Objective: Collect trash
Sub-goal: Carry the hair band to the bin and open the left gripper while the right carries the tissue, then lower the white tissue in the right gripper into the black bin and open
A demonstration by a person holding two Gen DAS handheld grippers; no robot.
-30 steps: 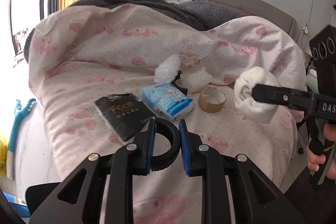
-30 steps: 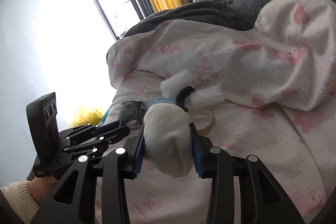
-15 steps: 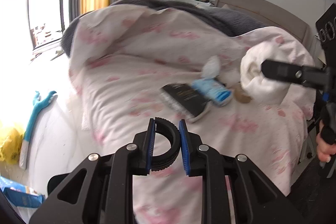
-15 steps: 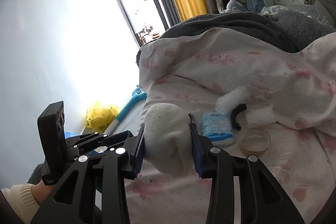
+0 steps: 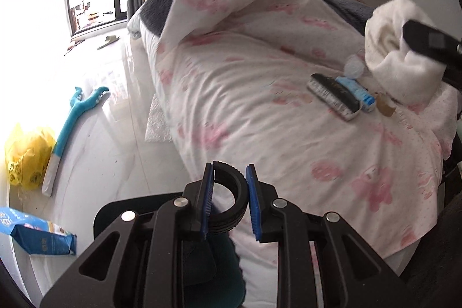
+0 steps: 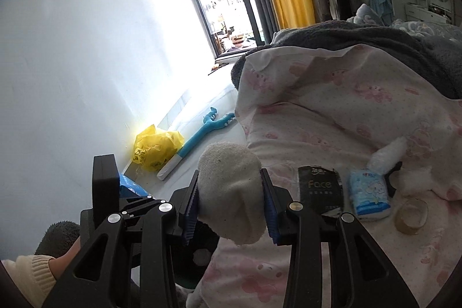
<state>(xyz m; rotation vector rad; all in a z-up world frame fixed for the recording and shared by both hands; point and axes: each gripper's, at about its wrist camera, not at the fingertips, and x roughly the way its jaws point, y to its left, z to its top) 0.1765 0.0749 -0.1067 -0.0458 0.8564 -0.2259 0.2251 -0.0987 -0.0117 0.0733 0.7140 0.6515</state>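
Left claw [image 5: 229, 202] is clamped narrow on a black ribbed ring [image 5: 231, 194], and the right claw [image 6: 231, 202] is squeezing a white sock [image 6: 231, 189] between its blue pads. Same grips as a second ago, nothing let go. What changed is the view: both claws have swung away from the bed's middle toward its window-side edge, so now there's loads of floor [image 5: 115, 117] showing that wasn't before.

On the pink patterned duvet [image 5: 274, 120], the leftover stuff sits well behind the claws now, toward the far right side of the bed: a black packet [image 6: 319, 188] reading "Face" in gold, a blue tissue pack [image 6: 369, 194] just beside it (print too small to read), a cardboard tape core [image 6: 411, 217] next to that, and fluffy white wads [image 6: 387, 153] behind with a black curved bit between them.

Down on the floor by the wall: a blue bag [image 5: 34, 233] with writing I can't make out, a yellow plastic bag [image 5: 27, 155], and a teal long-handled thing [image 5: 75, 117] lying past it.
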